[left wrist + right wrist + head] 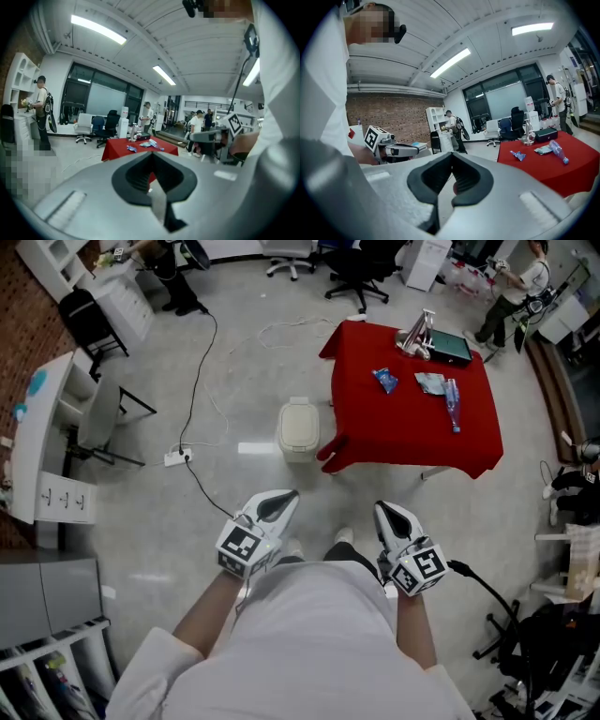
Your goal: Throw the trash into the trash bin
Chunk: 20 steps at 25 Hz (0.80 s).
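Left gripper (279,502), right gripper (392,517): jaws pressed together, empty. Trash bin (298,430) at 12 o'clock; red desk (398,439) at 1 o'clock.

L gripper (151,154) jaws together, empty; red table (115,148) ahead.

No legible text, labels, brands or numbers anywhere in view.

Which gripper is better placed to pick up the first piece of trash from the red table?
Probably the right gripper: it lines up with the blue wrapper on the red table; the left gripper faces the bin. Both are shut, empty.
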Motion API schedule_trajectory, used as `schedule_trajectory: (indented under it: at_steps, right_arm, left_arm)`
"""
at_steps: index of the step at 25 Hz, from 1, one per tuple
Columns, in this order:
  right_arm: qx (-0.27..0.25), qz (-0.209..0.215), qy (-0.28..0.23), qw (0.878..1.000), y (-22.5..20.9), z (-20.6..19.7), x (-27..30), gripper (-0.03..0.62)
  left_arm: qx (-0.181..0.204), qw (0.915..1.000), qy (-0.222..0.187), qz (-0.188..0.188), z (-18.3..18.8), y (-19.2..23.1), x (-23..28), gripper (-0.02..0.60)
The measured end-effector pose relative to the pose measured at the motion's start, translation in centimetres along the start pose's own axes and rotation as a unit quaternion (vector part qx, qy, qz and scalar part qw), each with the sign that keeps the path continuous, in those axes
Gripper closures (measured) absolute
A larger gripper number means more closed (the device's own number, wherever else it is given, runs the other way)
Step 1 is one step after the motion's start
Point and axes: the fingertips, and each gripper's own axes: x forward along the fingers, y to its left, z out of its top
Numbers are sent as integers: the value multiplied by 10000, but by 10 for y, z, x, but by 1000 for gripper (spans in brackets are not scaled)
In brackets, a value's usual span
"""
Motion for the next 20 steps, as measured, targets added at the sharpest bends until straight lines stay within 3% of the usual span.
schedule_trajectory:
  at_steps: [10, 20]
  right_arm:
    - [-7, 122, 161, 9998, -26, 2, 33, 592]
    - [43, 396, 166, 9991, -94, 21, 92, 592]
  left_arm:
    - [-55, 9996, 56, 260, 0, 27, 16, 577]
    - [-182, 9981, 77, 584, 20, 69, 74, 578]
